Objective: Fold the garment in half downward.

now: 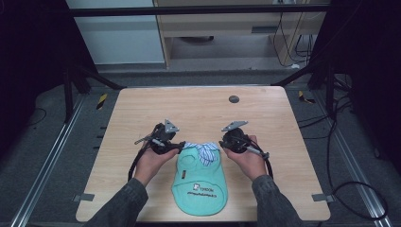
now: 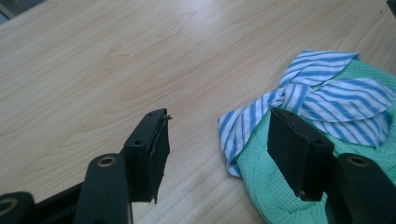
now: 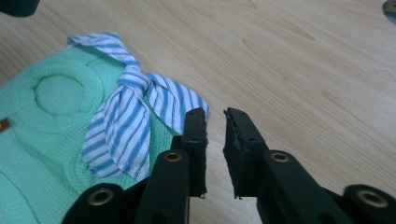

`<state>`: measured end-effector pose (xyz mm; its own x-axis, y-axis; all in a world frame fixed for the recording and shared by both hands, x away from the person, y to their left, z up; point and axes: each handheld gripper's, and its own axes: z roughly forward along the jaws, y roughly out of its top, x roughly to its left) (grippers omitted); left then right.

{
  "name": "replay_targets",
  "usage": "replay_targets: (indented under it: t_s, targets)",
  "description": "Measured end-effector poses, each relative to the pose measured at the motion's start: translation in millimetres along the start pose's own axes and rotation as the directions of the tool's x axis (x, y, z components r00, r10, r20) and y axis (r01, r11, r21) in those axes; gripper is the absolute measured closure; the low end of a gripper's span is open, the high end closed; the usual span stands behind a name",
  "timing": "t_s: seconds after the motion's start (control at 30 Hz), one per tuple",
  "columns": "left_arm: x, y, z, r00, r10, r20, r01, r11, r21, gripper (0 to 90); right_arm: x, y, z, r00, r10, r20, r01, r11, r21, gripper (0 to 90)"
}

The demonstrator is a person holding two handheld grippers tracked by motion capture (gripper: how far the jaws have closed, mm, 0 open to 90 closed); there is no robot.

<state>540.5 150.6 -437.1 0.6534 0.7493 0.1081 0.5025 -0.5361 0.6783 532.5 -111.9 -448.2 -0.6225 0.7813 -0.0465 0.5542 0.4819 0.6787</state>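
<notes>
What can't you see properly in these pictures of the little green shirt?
- Printed words on the green garment: too small to read in the high view.
- Dark round thing on the table: too small to identify in the high view.
- Garment's lower half: cut off by the frame edge in both gripper views.
- Striped collar tie: one end is behind a black jaw in the left gripper view.

Print on green garment [image 1: 199, 182]: dark lettering near hem, too small to read. Garment cut off by bottom and right edges in left gripper view, by left and bottom edges in right gripper view. Small orange tag [image 3: 3, 125] on garment, halved by left edge. Dark round disc [image 1: 233, 99] on tabletop [image 1: 198, 111] beyond garment: too small to identify. Forearms cut off at bottom edge, below garment.
</notes>
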Motion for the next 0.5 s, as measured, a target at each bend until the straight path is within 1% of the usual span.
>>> replay_targets:
  t_s: [0.03,0.1,0.17,0.2,0.23,0.27,0.3,0.33,0.37,0.43,0.47,0.5]
  targets:
    - [1.7,1.1,2.1,1.0000,-0.007,0.003,0.007,1.0000,0.004,42.9,0.7,0.4,2.7,0.9999,-0.011,-0.006,0.011,1.000,0.004,82.0]
    - [5.9,3.4,5.7,0.9999,-0.007,0.013,0.006,0.9999,0.014,46.3,1.4,2.0,6.8,0.9997,-0.013,-0.021,0.013,1.000,0.015,84.5]
    - [11.3,4.7,8.8,0.9985,-0.036,0.042,0.035,0.9992,0.019,48.8,0.6,5.3,11.1,0.9992,-0.019,-0.037,0.020,1.000,0.020,86.5]
    - [13.4,4.7,10.0,0.9973,-0.047,0.057,0.046,0.9987,0.022,52.1,-0.2,7.6,12.9,0.9989,-0.009,-0.047,0.010,1.000,0.015,87.2]
    - [14.6,5.0,11.2,0.9971,-0.044,0.062,0.042,0.9986,0.031,54.5,-0.8,9.6,15.0,0.9982,0.001,-0.059,0.000,1.000,0.009,87.2]
    - [15.0,5.2,12.3,0.9974,-0.042,0.058,0.040,0.9987,0.032,55.9,-1.1,11.7,17.2,0.9973,0.008,-0.072,-0.008,1.000,0.007,87.6]
    - [15.7,5.4,13.1,0.9976,-0.038,0.058,0.037,0.9988,0.034,57.4,-1.4,13.6,19.5,0.9969,0.007,-0.078,-0.007,1.000,0.007,87.7]
    - [16.4,5.7,14.7,0.9969,-0.041,0.068,0.039,0.9985,0.038,59.2,-1.7,15.1,22.2,0.9968,0.009,-0.080,-0.008,1.000,0.009,87.7]
    - [17.0,5.7,17.1,0.9963,-0.042,0.075,0.039,0.9982,0.045,60.1,-2.7,16.5,24.8,0.9964,0.005,-0.084,-0.004,1.000,0.011,87.6]
    - [17.0,5.9,23.7,0.9959,-0.030,0.085,0.024,0.9974,0.068,60.4,-4.2,18.8,29.8,0.9956,0.016,-0.092,-0.014,1.000,0.018,86.3]
    - [17.0,6.2,26.5,0.9955,-0.033,0.089,0.027,0.9971,0.071,60.2,-4.3,19.6,32.9,0.9951,0.021,-0.097,-0.019,1.000,0.020,85.1]
    - [16.5,6.5,28.7,0.9947,-0.041,0.094,0.034,0.9970,0.069,60.0,-4.6,20.2,35.5,0.9956,0.014,-0.092,-0.012,1.000,0.025,84.4]
